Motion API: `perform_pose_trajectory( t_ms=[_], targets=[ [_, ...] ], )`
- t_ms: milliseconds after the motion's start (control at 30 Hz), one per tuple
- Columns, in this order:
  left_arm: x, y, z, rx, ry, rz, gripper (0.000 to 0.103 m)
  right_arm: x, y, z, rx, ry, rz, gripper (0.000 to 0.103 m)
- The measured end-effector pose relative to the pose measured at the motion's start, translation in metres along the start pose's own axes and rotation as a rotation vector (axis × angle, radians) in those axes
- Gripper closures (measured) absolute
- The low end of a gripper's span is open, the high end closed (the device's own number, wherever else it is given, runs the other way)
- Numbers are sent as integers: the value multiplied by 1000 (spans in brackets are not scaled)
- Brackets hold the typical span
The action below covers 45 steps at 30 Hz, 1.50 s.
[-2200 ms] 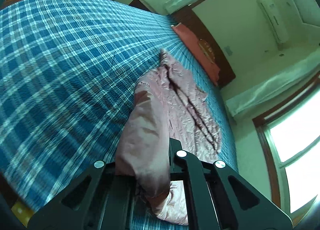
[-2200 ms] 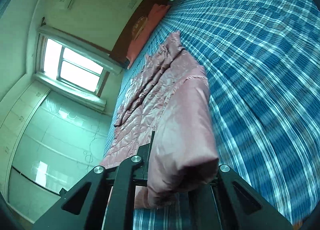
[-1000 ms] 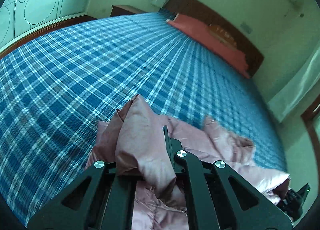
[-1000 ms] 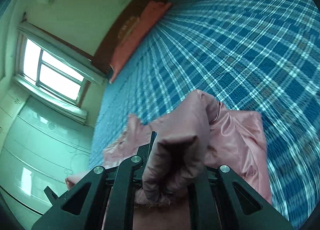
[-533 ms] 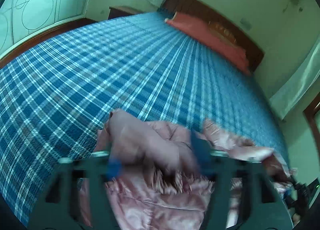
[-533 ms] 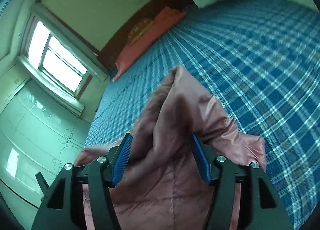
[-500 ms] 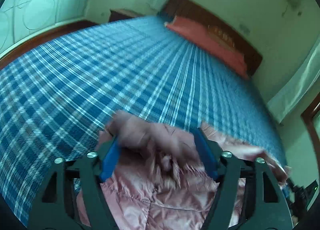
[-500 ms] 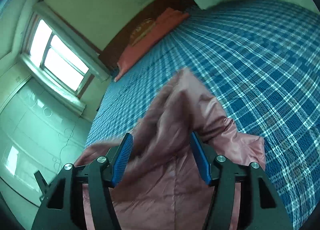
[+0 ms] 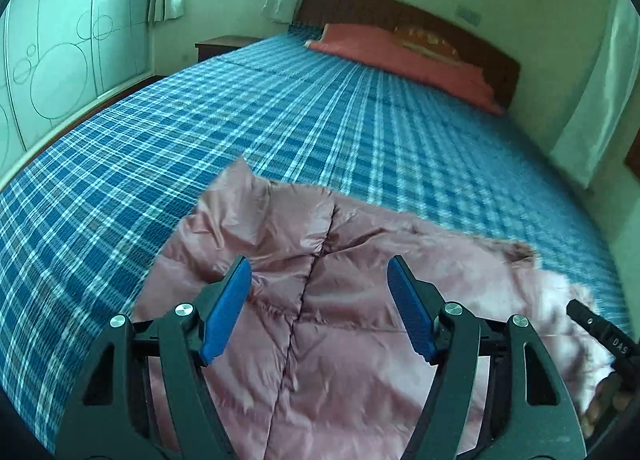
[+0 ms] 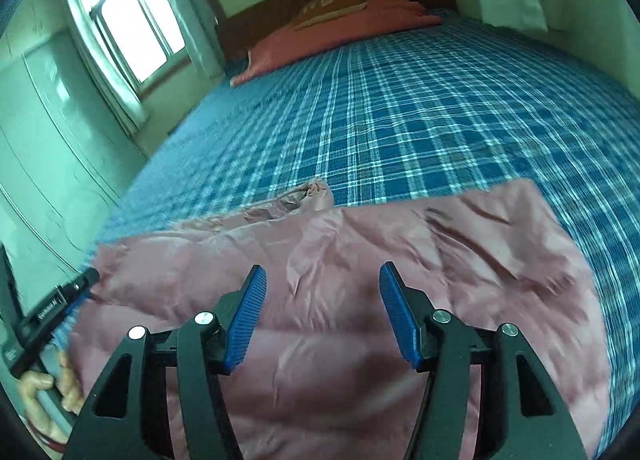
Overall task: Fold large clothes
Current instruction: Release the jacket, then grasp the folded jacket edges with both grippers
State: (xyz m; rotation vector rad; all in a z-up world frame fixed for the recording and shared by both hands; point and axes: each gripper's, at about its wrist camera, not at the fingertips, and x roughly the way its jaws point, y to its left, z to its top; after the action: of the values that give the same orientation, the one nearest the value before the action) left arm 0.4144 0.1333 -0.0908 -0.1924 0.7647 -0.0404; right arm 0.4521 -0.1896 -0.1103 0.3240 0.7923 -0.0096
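Note:
A pink quilted puffer jacket (image 9: 320, 300) lies folded on the near end of the blue plaid bed (image 9: 280, 120). It also shows in the right wrist view (image 10: 360, 260). My left gripper (image 9: 320, 292) is open and empty, hovering just above the jacket's left part. My right gripper (image 10: 322, 300) is open and empty above the jacket's right part. The right gripper's tip shows at the left wrist view's right edge (image 9: 600, 334). The left gripper and the hand holding it show at the right wrist view's left edge (image 10: 48, 316).
A red pillow (image 9: 400, 56) and a dark wooden headboard (image 9: 400, 12) are at the far end of the bed. A window (image 10: 128, 20) and a pale wardrobe (image 9: 52, 60) stand to the left. A curtain (image 9: 592, 100) hangs at the right.
Both grippers carried the jacket's edge over and laid it down, then opened and let go. The jacket now lies flatter, and both grippers have drawn back a little.

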Motion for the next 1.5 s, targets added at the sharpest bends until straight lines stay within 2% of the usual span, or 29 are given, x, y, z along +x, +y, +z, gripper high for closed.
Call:
perform_pose_trajectory(
  t_ms=[100,233,267,333,433,500,533,600,733,833,967,1133,1200,1300,1500],
  targets=[
    [26,2,-3,15,47,43,33,32,-2,-4,-29,51,-49,44],
    [43,-3,-4,43,88,75,32,34,0,-1,-51,69,-64,44],
    [40,-3,-2,50,94,75,33,27,-1,2,-52,72,-57,44],
    [25,4,3,28,84,20,33,9,-9,8,-27,33,-54,44],
    [12,21,7,-11,38,13,33,-5,-29,14,-23,6,-170,44],
    [24,36,6,-44,72,42,33,9,-49,9,-8,65,-238,44],
    [31,40,4,-63,99,41,33,16,-57,6,9,93,-231,44],
    [45,47,-2,-94,130,15,31,20,-68,2,46,74,-195,42],
    [48,37,-6,-41,124,54,27,16,-68,-1,39,54,-201,40],
    [33,45,-5,-68,131,32,27,-1,-67,1,67,40,-193,40],
    [-2,71,-6,-150,107,-1,26,-46,-84,-1,115,0,-182,40],
    [-53,122,-41,-307,98,-6,25,-109,-107,-43,154,-16,-170,40],
    [-77,147,-66,-408,95,-26,25,-135,-121,-67,206,-16,-151,40],
    [-109,169,-102,-502,88,-56,25,-168,-138,-104,286,-26,-118,40],
    [-156,182,-164,-612,85,-125,25,-203,-144,-170,407,-35,-29,40]
  ],
)
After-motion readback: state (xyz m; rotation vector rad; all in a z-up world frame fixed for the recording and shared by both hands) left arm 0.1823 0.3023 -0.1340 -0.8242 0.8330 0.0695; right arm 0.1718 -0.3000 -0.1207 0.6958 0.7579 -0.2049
